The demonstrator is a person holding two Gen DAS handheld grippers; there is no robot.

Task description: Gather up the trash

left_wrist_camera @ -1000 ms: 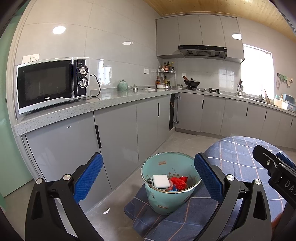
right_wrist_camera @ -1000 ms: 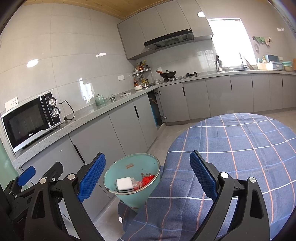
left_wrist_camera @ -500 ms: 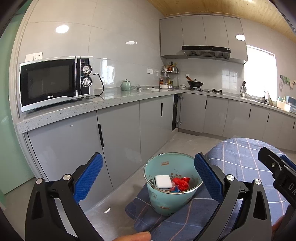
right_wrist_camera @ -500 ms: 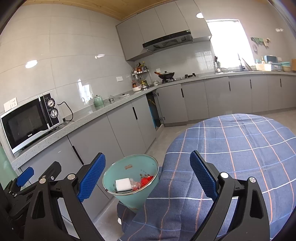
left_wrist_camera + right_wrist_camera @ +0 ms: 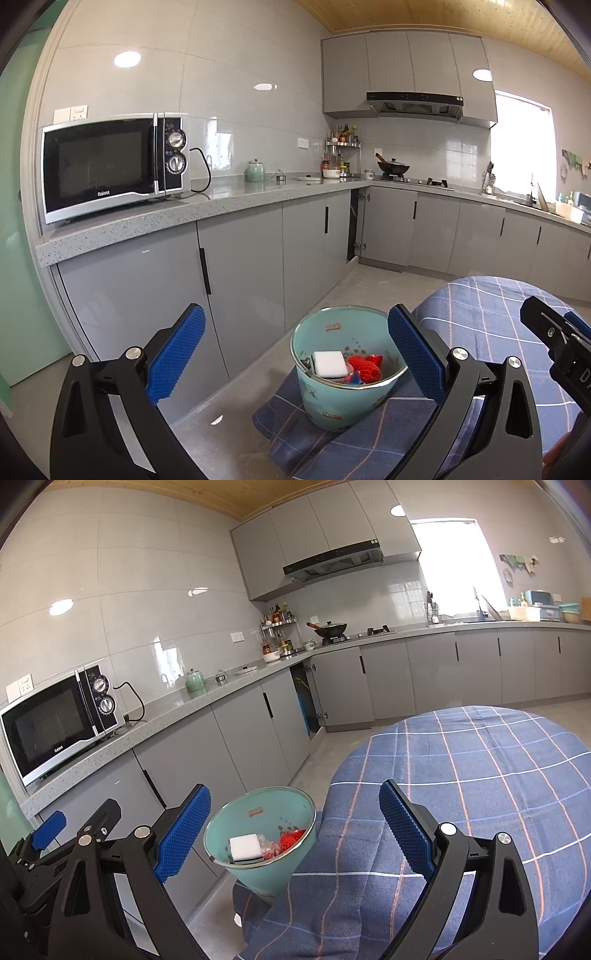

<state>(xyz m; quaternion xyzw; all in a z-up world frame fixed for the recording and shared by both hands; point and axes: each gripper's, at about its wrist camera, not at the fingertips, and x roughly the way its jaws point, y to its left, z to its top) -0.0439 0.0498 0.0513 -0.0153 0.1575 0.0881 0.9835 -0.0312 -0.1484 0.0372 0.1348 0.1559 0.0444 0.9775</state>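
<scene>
A teal bin point(image 5: 341, 398) point(image 5: 258, 878) stands on the floor against the hanging edge of the blue checked tablecloth point(image 5: 491, 317) point(image 5: 461, 775). Inside it lie a white block point(image 5: 329, 363) point(image 5: 243, 846), a red crumpled piece point(image 5: 365, 367) point(image 5: 290, 839) and other small scraps. My left gripper point(image 5: 295, 347) is open, held above and in front of the bin, nothing between its blue pads. My right gripper point(image 5: 295, 823) is open too, over the bin's right rim and the table edge. Each gripper shows at the edge of the other's view.
Grey cabinets point(image 5: 240, 266) run along the left wall under a speckled counter point(image 5: 221, 210) with a microwave point(image 5: 110, 162) and a green kettle point(image 5: 255, 171). A stove with a wok point(image 5: 328, 629) sits at the far corner. Bare concrete floor point(image 5: 369, 284) lies between cabinets and table.
Both grippers have drifted slightly back and up; the bin sits a little lower and smaller in view. Both stay open and nothing was taken hold of.
</scene>
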